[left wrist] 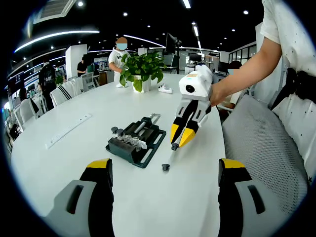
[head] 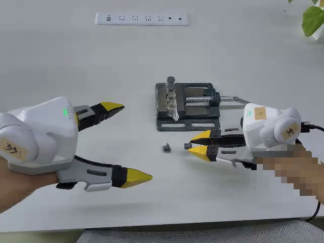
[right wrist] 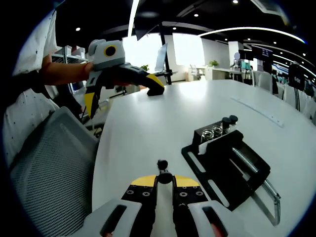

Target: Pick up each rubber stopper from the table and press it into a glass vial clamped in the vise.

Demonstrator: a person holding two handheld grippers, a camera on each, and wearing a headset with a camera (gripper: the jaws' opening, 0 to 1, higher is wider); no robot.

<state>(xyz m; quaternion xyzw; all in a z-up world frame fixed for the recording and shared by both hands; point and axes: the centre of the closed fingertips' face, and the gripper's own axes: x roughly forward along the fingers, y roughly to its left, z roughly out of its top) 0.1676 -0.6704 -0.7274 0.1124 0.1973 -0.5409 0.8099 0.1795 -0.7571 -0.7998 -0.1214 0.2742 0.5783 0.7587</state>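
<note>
A dark vise (head: 195, 119) stands mid-table and clamps a row of glass vials (head: 172, 104). The far vials carry dark stoppers (right wrist: 229, 119); the nearer ones are uncapped. My right gripper (head: 195, 144) hovers just in front of the vise, shut on a small grey rubber stopper (right wrist: 164, 177) at its yellow tips. A second stopper (head: 165, 148) lies loose on the table to its left, ahead of the held one (right wrist: 161, 163). My left gripper (head: 126, 142) is open wide at the left, nothing between its fingers (left wrist: 98, 168). It faces the loose stopper (left wrist: 166, 168) and the vise (left wrist: 136, 140).
A white power strip (head: 142, 18) lies at the table's far side. A potted plant (left wrist: 143, 69) stands beyond the vise at a far corner. A grey mesh chair (left wrist: 256, 133) sits by the near table edge. People stand in the room behind.
</note>
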